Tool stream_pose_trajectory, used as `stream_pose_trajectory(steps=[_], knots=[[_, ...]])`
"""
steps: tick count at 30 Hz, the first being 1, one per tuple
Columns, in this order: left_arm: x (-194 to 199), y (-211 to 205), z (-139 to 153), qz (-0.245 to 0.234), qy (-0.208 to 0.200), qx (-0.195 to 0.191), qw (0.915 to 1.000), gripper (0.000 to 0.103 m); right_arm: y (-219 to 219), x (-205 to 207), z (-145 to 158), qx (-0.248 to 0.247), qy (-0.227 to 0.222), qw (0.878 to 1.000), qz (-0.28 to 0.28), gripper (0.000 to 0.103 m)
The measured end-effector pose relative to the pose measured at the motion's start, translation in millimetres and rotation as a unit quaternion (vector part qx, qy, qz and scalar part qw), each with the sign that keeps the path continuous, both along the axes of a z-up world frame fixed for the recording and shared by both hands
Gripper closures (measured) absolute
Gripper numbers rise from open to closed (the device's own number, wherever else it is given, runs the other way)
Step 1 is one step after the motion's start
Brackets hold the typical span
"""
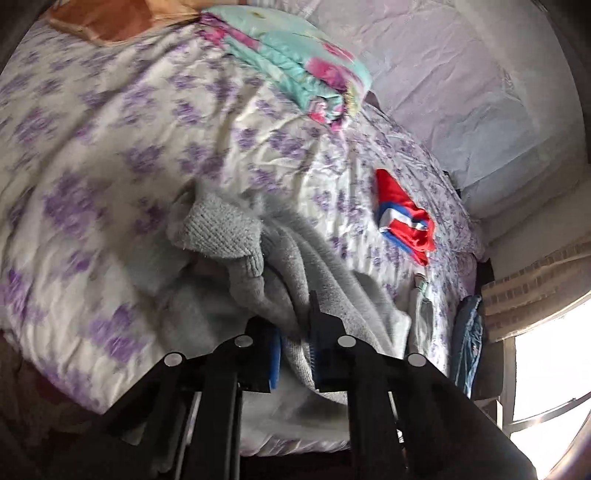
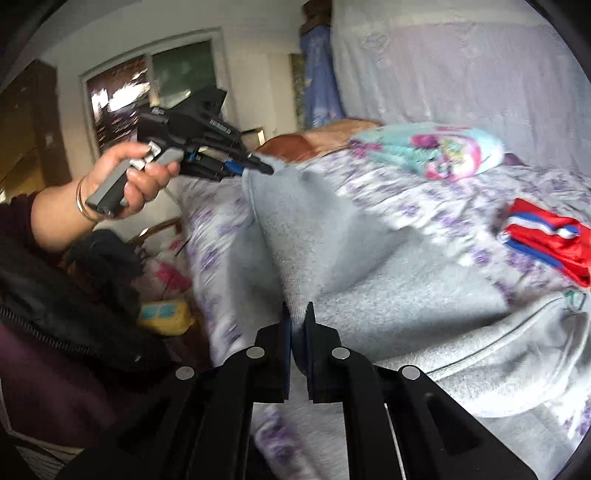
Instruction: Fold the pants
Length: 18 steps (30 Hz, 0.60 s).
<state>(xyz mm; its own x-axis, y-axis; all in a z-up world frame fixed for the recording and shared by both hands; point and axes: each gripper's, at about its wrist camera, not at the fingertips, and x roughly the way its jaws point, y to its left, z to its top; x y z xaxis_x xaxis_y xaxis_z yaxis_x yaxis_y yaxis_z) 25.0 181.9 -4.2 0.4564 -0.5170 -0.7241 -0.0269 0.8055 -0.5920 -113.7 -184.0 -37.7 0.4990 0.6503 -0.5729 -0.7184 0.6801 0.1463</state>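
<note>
**Q:** What does each gripper hold?

**A:** The left gripper [image 1: 295, 354] is clamped on a thick fold of the grey pants [image 1: 258, 280]; the fabric bunches between its blue-padded fingers [image 1: 274, 363]. In the right wrist view the same tool [image 2: 258, 166] appears at upper left, held by the person's left hand [image 2: 122, 181], its tips pinching a raised corner of the pants [image 2: 332, 258]. The right gripper [image 2: 298, 332] is closed on another edge of the garment, the cloth passing up between its nearly touching jaws.

**Q:** Where do the pants lie?

**A:** On the bed, over a white sheet with purple flowers [image 1: 110, 147]. The part between the two grippers is lifted and stretched; the rest, to the right, rests on the sheet. A ribbed cuff [image 1: 218, 229] curls up just ahead of the left gripper.

**Q:** What else is on the bed?

**A:** A folded teal and pink quilt [image 1: 295, 62] lies at the far side, well apart from the pants. A red garment with blue and white stripes [image 1: 406, 214] lies near the pants' far edge; whether they touch cannot be told. A brown pillow [image 1: 99, 18] sits beyond the quilt.

**Q:** Is the view sharp?

**A:** No; the sheet is motion-blurred in both views.
</note>
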Motion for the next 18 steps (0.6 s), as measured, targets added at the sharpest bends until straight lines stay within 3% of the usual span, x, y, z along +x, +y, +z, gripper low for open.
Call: stream_pose_trajectory(steps=[3,4,6,9,10,12,13,15,16,18], knots=[[-15,11,-38,0.006,0.056,0.032,0.9979,0.092,21,-3,-37,-0.075,0.023,0.997,-0.003,0.095],[-16,14,-55,0.009,0.084,0.046,0.9954,0.088,25,-1,-46,-0.090,0.030,0.995,-0.011,0.093],[-19,20,-67,0.018,0.103,0.058,0.9928,0.073,25,-2,-45,-0.085,0.035,0.996,-0.018,0.085],[-22,30,-40,0.017,0.099,0.034,0.9944,0.069,11,-7,-14,-0.086,0.017,0.995,-0.054,0.034],[-26,37,-21,0.024,0.078,0.022,0.9964,0.069,1,-10,-1,-0.081,-0.009,0.993,-0.080,0.024],[-35,49,13,0.041,0.033,0.013,0.9985,0.069,-31,-7,29,-0.070,-0.043,0.985,-0.153,0.019],[-41,51,32,0.048,0.006,0.015,0.9987,0.065,-48,1,39,-0.066,-0.044,0.978,-0.192,0.013],[-48,40,55,0.044,-0.029,0.025,0.9983,0.054,-92,30,54,-0.056,-0.025,0.951,-0.303,0.003],[-50,25,61,0.028,-0.042,0.029,0.9983,0.052,-110,51,54,-0.063,0.003,0.936,-0.346,0.003],[-49,-11,55,-0.018,-0.040,0.039,0.9983,0.051,-123,93,45,-0.100,0.071,0.919,-0.375,0.003]])
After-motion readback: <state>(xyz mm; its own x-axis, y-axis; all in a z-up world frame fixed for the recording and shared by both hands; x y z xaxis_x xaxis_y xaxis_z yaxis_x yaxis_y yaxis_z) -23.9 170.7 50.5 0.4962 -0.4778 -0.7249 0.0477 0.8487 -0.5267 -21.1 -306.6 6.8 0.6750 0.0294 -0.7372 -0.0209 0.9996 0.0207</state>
